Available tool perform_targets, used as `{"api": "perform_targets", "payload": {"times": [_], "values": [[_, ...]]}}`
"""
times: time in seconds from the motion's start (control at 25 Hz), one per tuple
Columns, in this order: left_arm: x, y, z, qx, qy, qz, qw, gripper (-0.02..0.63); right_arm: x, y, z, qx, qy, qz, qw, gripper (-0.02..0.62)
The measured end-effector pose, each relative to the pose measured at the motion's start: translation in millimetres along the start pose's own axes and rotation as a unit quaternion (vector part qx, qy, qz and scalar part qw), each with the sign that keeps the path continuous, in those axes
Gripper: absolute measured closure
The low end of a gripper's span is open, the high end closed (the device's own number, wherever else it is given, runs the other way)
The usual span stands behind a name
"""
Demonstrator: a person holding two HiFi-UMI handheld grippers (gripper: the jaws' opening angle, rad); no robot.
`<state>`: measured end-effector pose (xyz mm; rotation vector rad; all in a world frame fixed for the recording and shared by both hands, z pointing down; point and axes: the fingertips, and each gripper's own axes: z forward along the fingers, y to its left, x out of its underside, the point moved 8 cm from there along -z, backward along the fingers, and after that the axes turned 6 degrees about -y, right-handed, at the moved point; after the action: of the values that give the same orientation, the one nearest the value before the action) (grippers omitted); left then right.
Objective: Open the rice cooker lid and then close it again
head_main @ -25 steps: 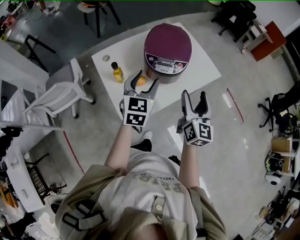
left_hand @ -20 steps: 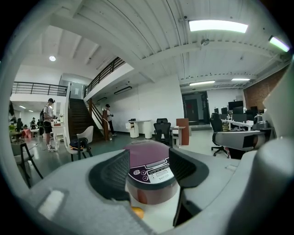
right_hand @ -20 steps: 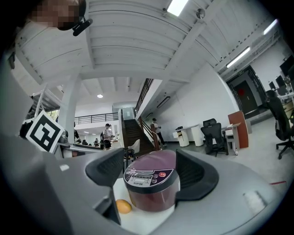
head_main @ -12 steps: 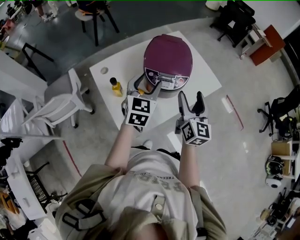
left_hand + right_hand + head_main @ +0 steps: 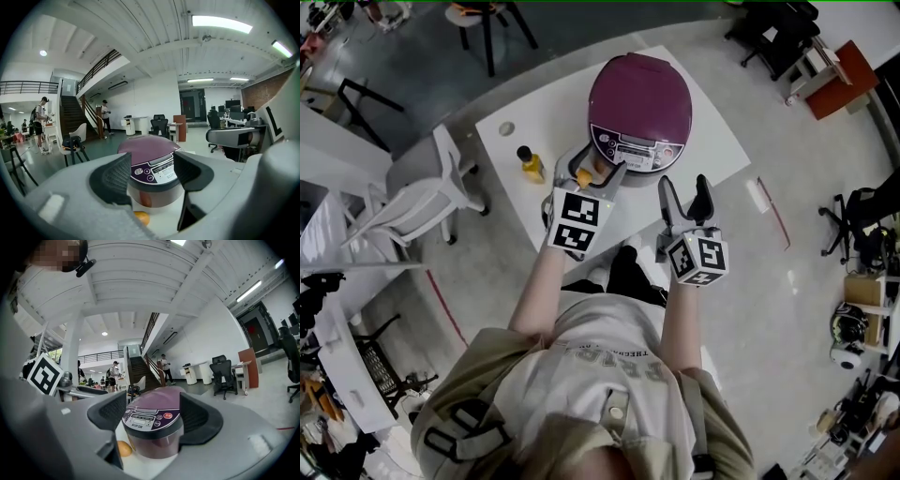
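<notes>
The rice cooker (image 5: 639, 98) stands on the white table (image 5: 553, 103) ahead of you with its purple lid down and its control panel turned toward you. Your left gripper (image 5: 589, 169) is over the near part of the table, at the cooker's front left, and its fingers (image 5: 115, 180) are spread; they have just been opening a little, with nothing pinched between them. In the left gripper view the cooker shows in the gap between the jaws, but it sits beyond the tips and neither pad touches it. Your right gripper (image 5: 684, 187) hangs by the table's near edge, in front of the cooker and a little to its right, and stands level with its fingers (image 5: 197, 418) spread too. The right gripper view frames the cooker's panel and body between the jaws, again out ahead of them and not in their grasp. A small round orange thing (image 5: 123, 448) lies on the table just beside the cooker's base on the left front side — from the head view it shows between your left jaws, though they are not closed on it. A yellow bottle (image 5: 530, 161) with a dark cap stands upright to the left of the cooker, apart from it. A white chair (image 5: 422, 197) sits off the table's left end.
</notes>
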<state>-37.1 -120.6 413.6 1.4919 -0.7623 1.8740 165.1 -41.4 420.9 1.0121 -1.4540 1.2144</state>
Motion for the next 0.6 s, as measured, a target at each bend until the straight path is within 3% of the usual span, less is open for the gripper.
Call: {"api": "perform_targets", "payload": {"times": [0.16, 0.36, 0.6], "values": [[8.2, -1.3, 7.5, 0.013, 0.019, 0.021, 0.9995, 0.316, 4.9, -6.7, 8.0, -0.027, 0.023, -0.012, 0.999, 0.245], [5.8, 0.8, 21.1, 0.046, 0.046, 0.074, 0.9952, 0.314, 3.6, -13.8, 23.3, -0.092, 0.056, -0.046, 0.993, 0.238], [5.8, -3.0, 41.4, 0.094, 0.094, 0.184, 0.9740, 0.313, 4.6, -17.9, 47.0, -0.182, 0.120, -0.105, 0.970, 0.221]]}}
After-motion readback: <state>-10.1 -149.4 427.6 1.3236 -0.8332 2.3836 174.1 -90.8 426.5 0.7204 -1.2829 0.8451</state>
